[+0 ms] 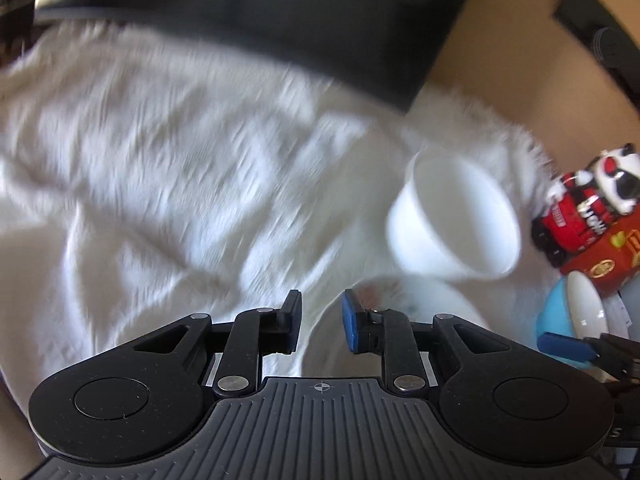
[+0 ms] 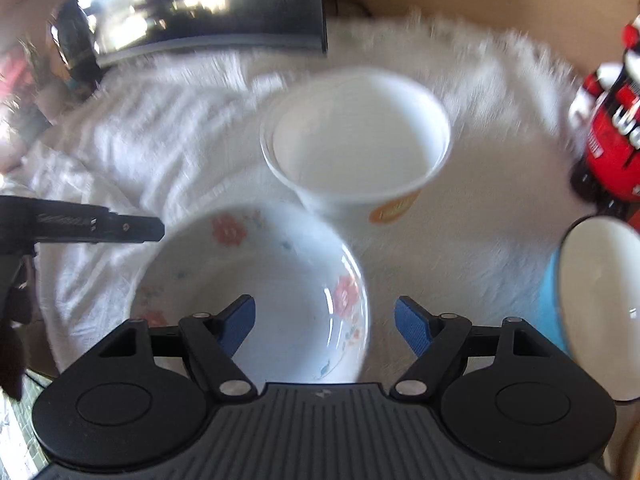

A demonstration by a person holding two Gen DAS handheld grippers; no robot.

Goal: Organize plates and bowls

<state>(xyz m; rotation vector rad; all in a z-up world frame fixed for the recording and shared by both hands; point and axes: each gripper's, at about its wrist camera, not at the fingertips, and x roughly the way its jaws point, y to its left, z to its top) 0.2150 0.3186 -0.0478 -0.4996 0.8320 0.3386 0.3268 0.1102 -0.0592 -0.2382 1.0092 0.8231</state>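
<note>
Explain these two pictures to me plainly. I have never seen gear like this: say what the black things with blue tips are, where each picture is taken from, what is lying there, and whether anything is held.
No robot here: a person holds a two-finger tool in each hand, and a camera on each tool looks forward along its fingers. One picture looks out from the left gripper, the other from the right gripper.

Both look down on a white fluffy cloth. On it lie a shallow flowered bowl, a taller white bowl with an orange label, which seems to be two nested, and at the right edge a blue bowl with a white inside. Red packages sit behind, and a dark screen at the back.

Neither gripper holds anything: the left one's fingers are close together, the right one's wide apart.
</note>
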